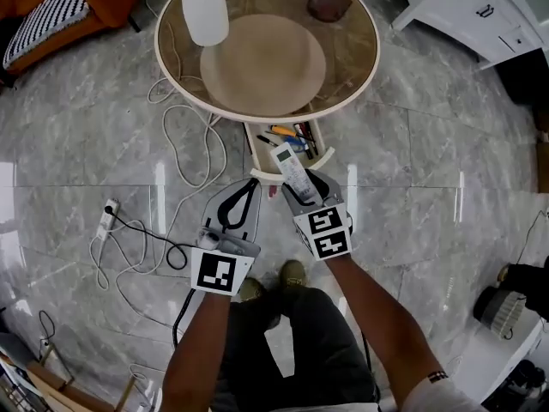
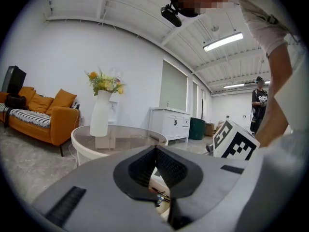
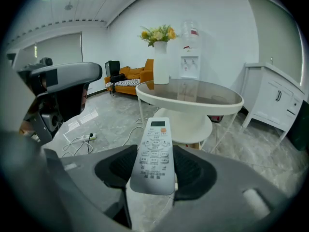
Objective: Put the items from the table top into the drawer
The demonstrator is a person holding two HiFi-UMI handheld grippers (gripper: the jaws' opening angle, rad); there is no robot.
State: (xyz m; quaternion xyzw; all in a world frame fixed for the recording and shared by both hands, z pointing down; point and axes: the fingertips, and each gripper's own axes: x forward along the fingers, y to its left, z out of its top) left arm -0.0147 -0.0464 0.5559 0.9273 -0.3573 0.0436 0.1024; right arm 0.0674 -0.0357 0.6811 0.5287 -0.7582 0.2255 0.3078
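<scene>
The right gripper [image 1: 298, 185] is clamping the remote [image 1: 287, 165] just above the drawer's [image 1: 251, 148] front edge and should be lowering it flat beside the pens [image 1: 287, 133] before releasing, while the left gripper [image 1: 254, 184] is hovering clenched, empty, beside that edge.

Round glass-topped table [image 1: 347, 67], white vase [image 1: 206, 11] standing near its edge

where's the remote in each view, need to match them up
Head view: remote at centre, in the right gripper's jaws, just below the open drawer.
Left gripper view: not in it.
Right gripper view: centre, between the jaws.
Shared landmark: white vase.
</scene>
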